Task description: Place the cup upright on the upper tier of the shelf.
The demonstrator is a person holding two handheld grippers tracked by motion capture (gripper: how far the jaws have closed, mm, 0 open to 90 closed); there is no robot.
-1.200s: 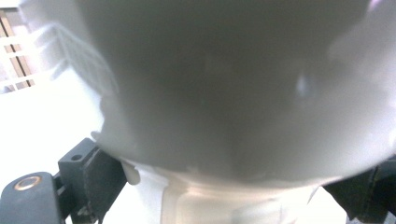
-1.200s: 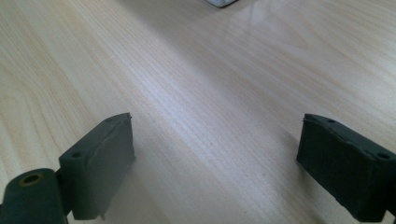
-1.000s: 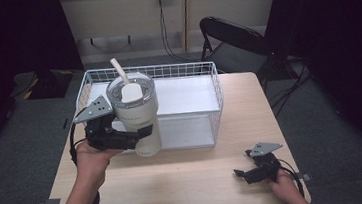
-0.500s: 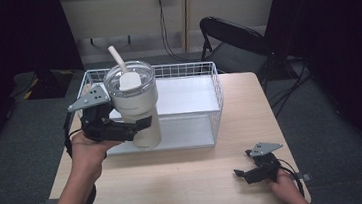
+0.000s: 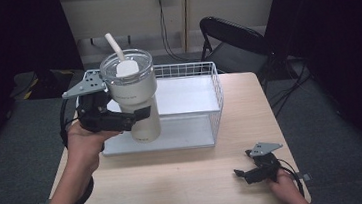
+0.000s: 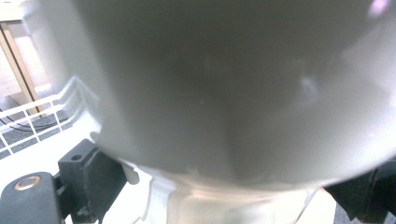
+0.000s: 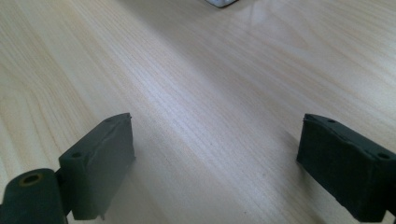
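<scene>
A white tumbler (image 5: pixel 134 101) with a clear lid and a white straw is held upright in the air over the left part of the white wire basket (image 5: pixel 201 70). My left gripper (image 5: pixel 135 115) is shut on the tumbler's body from the left side. In the left gripper view the tumbler (image 6: pixel 224 93) looms very close and blurred between the jaws, with my left gripper (image 6: pixel 224 186) around its narrower lower part. My right gripper (image 5: pixel 241 174) rests low over the table's front right, open, with bare wood between its fingers (image 7: pixel 100 161).
The wire basket stands on a light wooden table (image 5: pixel 176 183) at the back centre; its white floor (image 5: pixel 183 96) is bare. A black folding chair (image 5: pixel 233 41) stands behind the table at the right. Dark curtains flank the scene.
The left gripper has lifted the tumbler higher and carried it slightly back over the basket's left part. The right gripper has stayed in place.
</scene>
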